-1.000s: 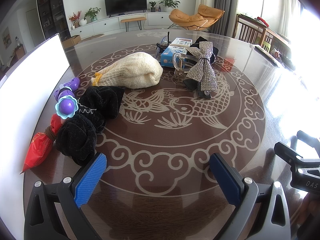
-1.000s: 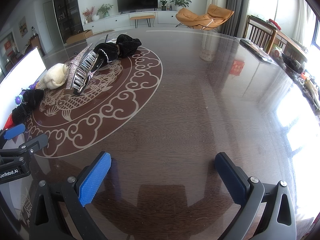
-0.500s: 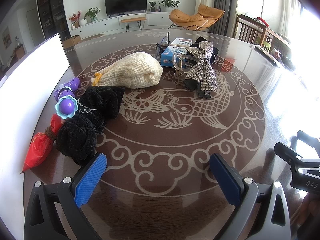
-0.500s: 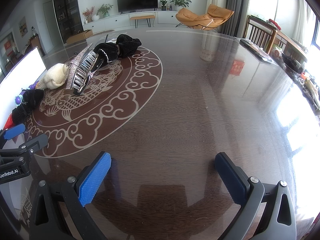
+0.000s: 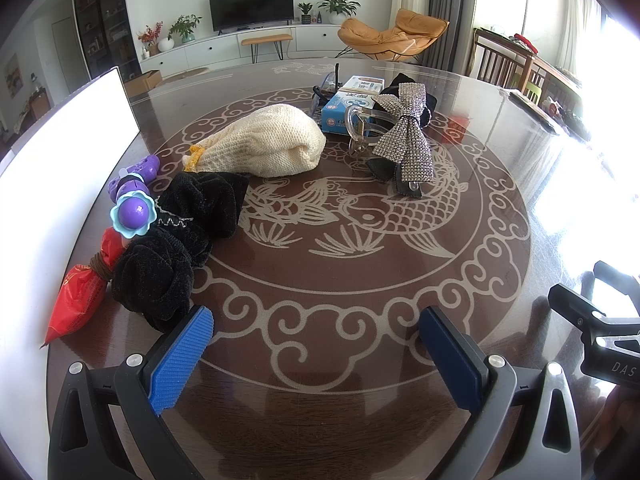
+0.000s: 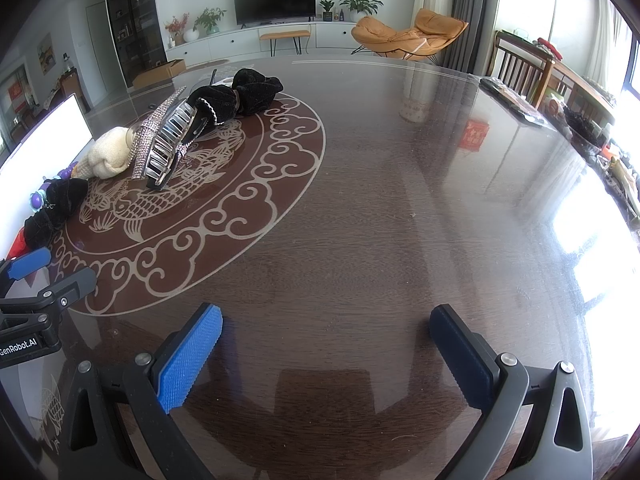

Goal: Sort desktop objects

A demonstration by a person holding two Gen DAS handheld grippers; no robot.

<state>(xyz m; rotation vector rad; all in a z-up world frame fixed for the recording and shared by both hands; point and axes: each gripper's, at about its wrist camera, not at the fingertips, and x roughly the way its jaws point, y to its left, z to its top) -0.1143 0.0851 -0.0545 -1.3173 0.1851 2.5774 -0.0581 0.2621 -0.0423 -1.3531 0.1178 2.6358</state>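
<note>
On the round wooden table (image 5: 360, 280) lie a cream knitted bundle (image 5: 264, 142), a rhinestone bow hair clip (image 5: 404, 136), a blue-and-white box (image 5: 348, 110), a black scrunchie (image 5: 172, 240), a purple toy (image 5: 132, 208) and a red packet (image 5: 80, 296). My left gripper (image 5: 316, 352) hovers open near the table's front, its left pad close to the scrunchie. My right gripper (image 6: 326, 352) stands open over bare tabletop (image 6: 400, 220), far from the bow clip (image 6: 164, 144) and a second black scrunchie (image 6: 240, 92) at the left.
A white panel (image 5: 52, 176) stands along the table's left edge. The right gripper's body (image 5: 600, 332) shows at the right of the left wrist view, the left gripper's body (image 6: 32, 304) at the left of the right wrist view. Chairs and clutter sit beyond the table's right side.
</note>
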